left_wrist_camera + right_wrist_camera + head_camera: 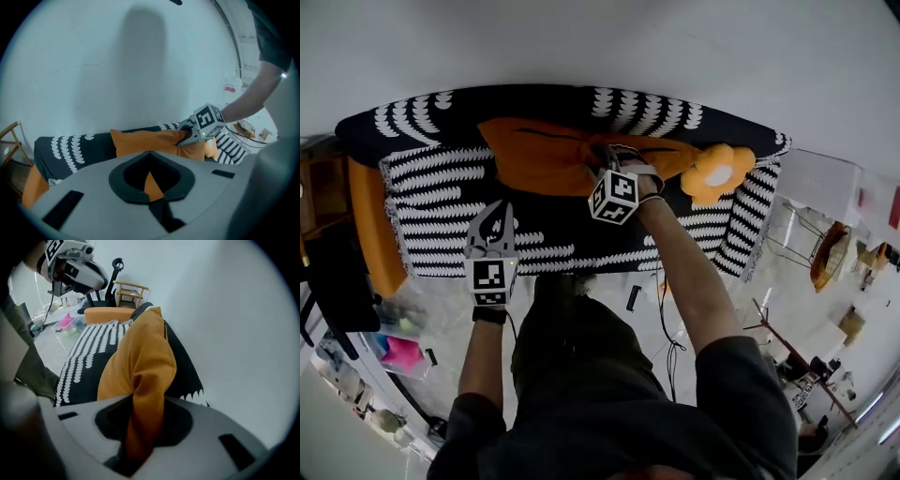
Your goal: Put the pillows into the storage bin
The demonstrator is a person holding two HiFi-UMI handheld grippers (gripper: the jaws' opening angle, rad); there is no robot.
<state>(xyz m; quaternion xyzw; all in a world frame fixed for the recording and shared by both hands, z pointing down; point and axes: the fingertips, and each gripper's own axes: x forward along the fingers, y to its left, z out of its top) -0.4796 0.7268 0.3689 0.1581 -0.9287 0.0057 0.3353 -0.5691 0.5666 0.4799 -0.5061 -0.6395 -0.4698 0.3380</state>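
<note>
Person: dark top (581, 375) fills the near edge of the head view, with both forearms reaching away toward the sofa.
Writing: none legible. The left marker cube (490, 279) and the right marker cube (614, 197) carry only black-and-white square patterns. A red-and-white tag (229, 88) on the far wall is too small to read.
Left gripper (497, 211): hovers over the patterned blanket (441, 178), nearer the person than the pillows and left of the right gripper. In its own view the fingertips meet in a point and nothing is clamped between them; a sliver of orange shows through the gap behind the tips.
Right gripper (143, 401): points steeply down at the far side of the sofa, its jaws pinched on a bunched fold of the orange pillow (136, 362). The fabric runs up out of the jaws in a ridge.
Orange pillow, place: lies long and flat against the sofa back (534, 155), just below the pale wall (581, 47), on the black blanket with white scallop rows.
Flower pillow (717, 172): orange petals with a pale centre, just right of the orange pillow's right end, apart from both grippers.
Sofa (370, 216): orange upholstery shows at the left end, outside the blanket.
Pale translucent box (820, 183): stands on the floor right of the sofa; I cannot tell whether it is the storage bin.
</note>
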